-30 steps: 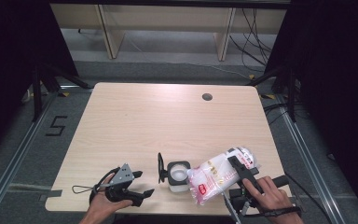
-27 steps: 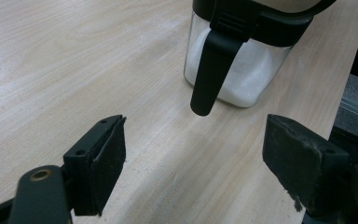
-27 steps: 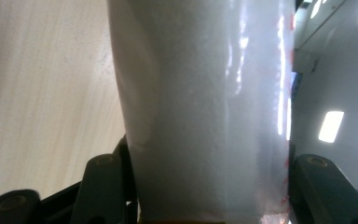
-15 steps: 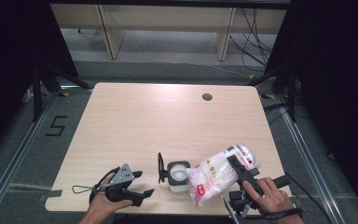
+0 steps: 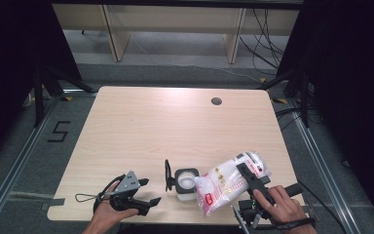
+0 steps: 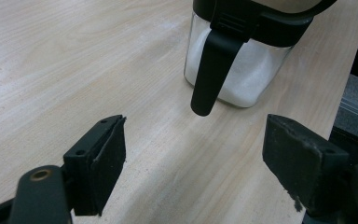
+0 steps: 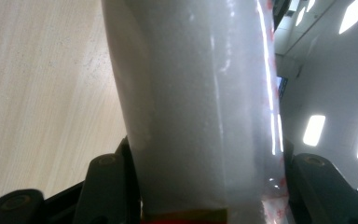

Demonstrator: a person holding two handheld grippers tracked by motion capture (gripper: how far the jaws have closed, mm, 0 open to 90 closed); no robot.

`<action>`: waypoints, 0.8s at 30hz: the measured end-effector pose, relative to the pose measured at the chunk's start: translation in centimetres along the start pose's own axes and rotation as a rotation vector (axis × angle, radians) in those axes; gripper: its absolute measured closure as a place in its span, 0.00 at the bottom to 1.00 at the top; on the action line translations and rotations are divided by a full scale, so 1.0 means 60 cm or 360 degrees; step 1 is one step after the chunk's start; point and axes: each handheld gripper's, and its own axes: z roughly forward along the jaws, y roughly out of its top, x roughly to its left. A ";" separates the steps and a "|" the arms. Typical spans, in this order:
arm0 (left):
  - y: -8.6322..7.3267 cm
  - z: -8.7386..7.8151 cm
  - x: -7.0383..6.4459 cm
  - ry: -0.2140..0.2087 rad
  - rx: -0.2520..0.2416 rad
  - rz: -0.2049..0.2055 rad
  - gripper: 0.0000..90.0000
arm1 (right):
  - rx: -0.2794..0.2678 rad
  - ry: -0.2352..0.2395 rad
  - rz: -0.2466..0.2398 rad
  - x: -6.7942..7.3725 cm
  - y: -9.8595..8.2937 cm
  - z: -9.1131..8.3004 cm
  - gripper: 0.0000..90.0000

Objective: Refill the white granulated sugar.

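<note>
Two grippers show from the high view: my right gripper [image 5: 247, 181] clamps a clear plastic bag of white granules [image 5: 229, 181], tilted toward the small glass jar with flipped-open black lid [image 5: 185, 182] beside it, I judge for pouring. From the left gripper view, my left gripper [image 6: 193, 154] gapes just short of that jar, perhaps ready to steady it. From the right gripper view, both jaws pinch the bag.

bag [image 5: 229, 181]: white granules, tilted at jar | jar [image 5: 185, 183]: lid open, upright
</note>
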 end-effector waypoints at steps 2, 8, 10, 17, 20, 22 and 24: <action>0.000 0.000 0.000 0.0000 0.0000 0.0001 0.23 | 0.0035 0.0014 0.0004 -0.002 0.000 -0.004 0.56; 0.000 0.000 -0.001 0.0002 0.0001 -0.0005 0.23 | -0.0007 0.0007 -0.0044 -0.003 0.000 -0.001 0.56; 0.001 0.000 -0.001 -0.0005 0.0000 -0.0011 0.23 | -0.0005 0.0018 0.0085 0.004 -0.001 -0.002 0.56; 0.001 -0.001 0.000 -0.0006 0.0006 -0.0002 0.23 | -0.0033 0.0033 0.0015 -0.005 -0.002 -0.001 0.56; 0.000 -0.001 0.000 -0.0006 0.0004 0.0000 0.23 | -0.0048 0.0010 0.0065 -0.002 -0.005 -0.001 0.56; 0.000 0.000 0.000 -0.0001 0.0001 0.0002 0.23 | -0.0040 0.0028 0.0018 -0.006 -0.005 -0.002 0.56; 0.000 0.000 0.001 0.0002 0.0006 0.0006 0.23 | -0.0034 0.0036 0.0060 -0.004 -0.006 -0.002 0.56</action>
